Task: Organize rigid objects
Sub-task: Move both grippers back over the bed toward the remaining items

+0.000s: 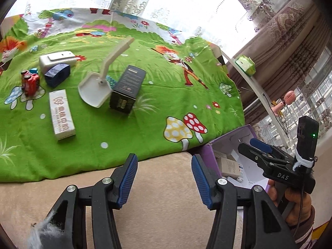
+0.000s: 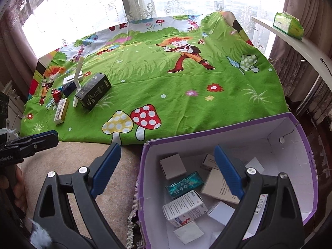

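Several objects lie on the green cartoon cloth [image 1: 145, 108]: a black box [image 1: 126, 89], a white scoop [image 1: 97, 87], a long white box [image 1: 61, 114], a blue box [image 1: 57, 74], a white box [image 1: 56, 61] and red toy cars [image 1: 30, 82]. My left gripper [image 1: 165, 178] is open and empty over the beige surface, short of them. My right gripper [image 2: 168, 172] is open and empty above the purple box [image 2: 307, 145], which holds several small boxes [image 2: 184, 209]. The black box also shows in the right wrist view [image 2: 93, 91].
A white curved shelf [image 2: 294, 41] at the right holds a green tissue pack [image 2: 288, 25]. Curtains and bright windows stand behind the bed. The beige surface [image 1: 161, 186] lies in front of the cloth. A pink fan [image 1: 287, 98] sits by the shelf.
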The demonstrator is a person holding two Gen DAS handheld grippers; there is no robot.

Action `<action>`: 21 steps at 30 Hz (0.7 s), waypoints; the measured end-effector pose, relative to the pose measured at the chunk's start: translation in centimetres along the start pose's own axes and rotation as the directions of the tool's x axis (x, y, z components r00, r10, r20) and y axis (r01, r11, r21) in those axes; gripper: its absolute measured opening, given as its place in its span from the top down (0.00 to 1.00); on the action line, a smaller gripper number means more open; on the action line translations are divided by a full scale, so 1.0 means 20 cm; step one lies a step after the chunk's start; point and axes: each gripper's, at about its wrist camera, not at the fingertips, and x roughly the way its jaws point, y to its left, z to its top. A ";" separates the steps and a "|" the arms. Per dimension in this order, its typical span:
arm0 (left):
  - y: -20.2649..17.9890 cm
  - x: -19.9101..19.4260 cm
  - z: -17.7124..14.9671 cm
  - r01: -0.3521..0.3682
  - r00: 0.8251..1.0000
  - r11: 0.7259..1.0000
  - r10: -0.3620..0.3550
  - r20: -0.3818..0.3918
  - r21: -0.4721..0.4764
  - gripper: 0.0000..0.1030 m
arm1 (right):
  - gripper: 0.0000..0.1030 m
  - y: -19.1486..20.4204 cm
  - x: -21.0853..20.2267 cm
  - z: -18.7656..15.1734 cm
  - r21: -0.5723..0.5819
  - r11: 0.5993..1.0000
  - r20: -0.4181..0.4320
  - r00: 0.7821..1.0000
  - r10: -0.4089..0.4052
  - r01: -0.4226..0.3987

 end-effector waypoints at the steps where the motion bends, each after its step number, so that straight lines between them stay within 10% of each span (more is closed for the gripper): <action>1: 0.03 -0.01 0.00 -0.010 1.000 1.000 0.011 0.007 -0.012 0.46 | 0.10 0.02 0.01 0.00 -0.007 1.000 -0.003 1.000 0.004 -0.004; 21: 0.48 -0.18 0.05 -0.150 0.983 0.973 0.166 0.083 -0.176 0.46 | 0.10 0.42 0.16 0.01 -0.133 0.985 -0.067 0.992 0.104 -0.113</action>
